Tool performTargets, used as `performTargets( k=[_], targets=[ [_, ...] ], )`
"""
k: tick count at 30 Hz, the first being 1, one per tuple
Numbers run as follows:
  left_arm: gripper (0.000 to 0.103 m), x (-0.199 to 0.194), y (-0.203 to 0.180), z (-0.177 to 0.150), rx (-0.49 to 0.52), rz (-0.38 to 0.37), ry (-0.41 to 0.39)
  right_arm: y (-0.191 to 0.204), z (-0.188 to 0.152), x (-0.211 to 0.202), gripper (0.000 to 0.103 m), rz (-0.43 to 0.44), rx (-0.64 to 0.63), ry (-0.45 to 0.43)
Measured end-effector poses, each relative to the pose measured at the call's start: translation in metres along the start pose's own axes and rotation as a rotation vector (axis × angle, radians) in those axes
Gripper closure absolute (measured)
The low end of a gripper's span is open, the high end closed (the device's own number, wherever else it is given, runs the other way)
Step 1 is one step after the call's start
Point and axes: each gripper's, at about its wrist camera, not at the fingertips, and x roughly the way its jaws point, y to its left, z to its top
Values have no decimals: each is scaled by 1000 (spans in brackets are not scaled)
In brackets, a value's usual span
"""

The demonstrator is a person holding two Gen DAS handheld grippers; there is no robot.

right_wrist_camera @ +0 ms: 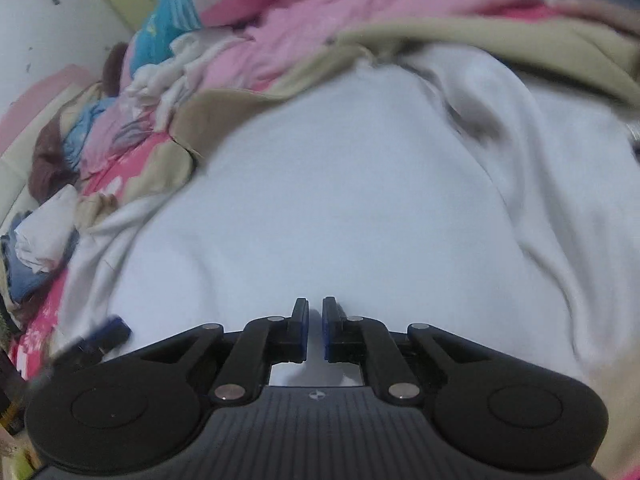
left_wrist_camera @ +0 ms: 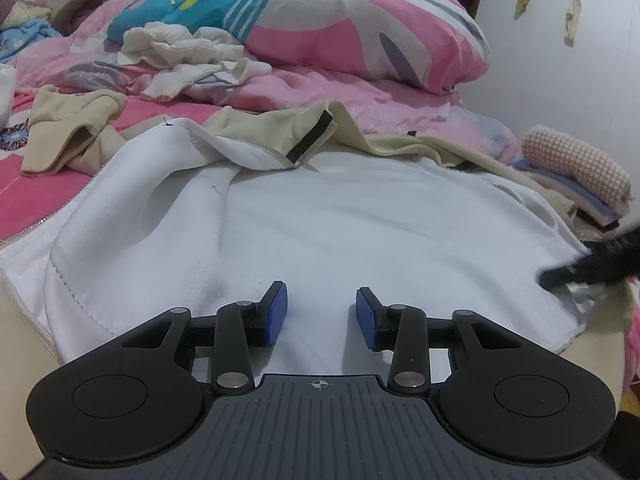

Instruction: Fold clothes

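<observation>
On pink bed (left_wrist_camera: 24,192), white-lined beige jacket (left_wrist_camera: 320,216) spread

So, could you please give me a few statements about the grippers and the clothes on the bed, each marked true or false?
1. The left gripper is open above the white fleece-lined jacket. True.
2. The right gripper is spread wide open. False: its jaws are nearly shut, a narrow gap between them.
3. A folded pink checked cloth tops a stack beside the jacket. True.
4. The jacket's black cuff strip is red. False: it is black.
</observation>
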Motion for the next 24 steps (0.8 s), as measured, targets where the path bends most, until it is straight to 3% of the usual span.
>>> performTargets(
  k=[5,7,10,15,19,24],
  targets=[
    [64,-1,-3,1,7,14,4,-73,-57,-86,98,54,226,-121],
    [63,-15,-5,0,4,26,-8,-85,-77,-111,94,57,287,-136],
    [57,-48,-8,-1,-5,48,-40,-81,-95,-132,94,60,274,-177],
    [39,-103,-13,-2,-22,84,-95,-41,-86,-127,93,256,202,-195],
    [37,-147,-9,-15,-47,170,-112,11,-69,-93,84,360,81,-151],
    [37,-172,8,-30,-126,282,-118,69,-53,-39,83,448,17,-21]
  ],
)
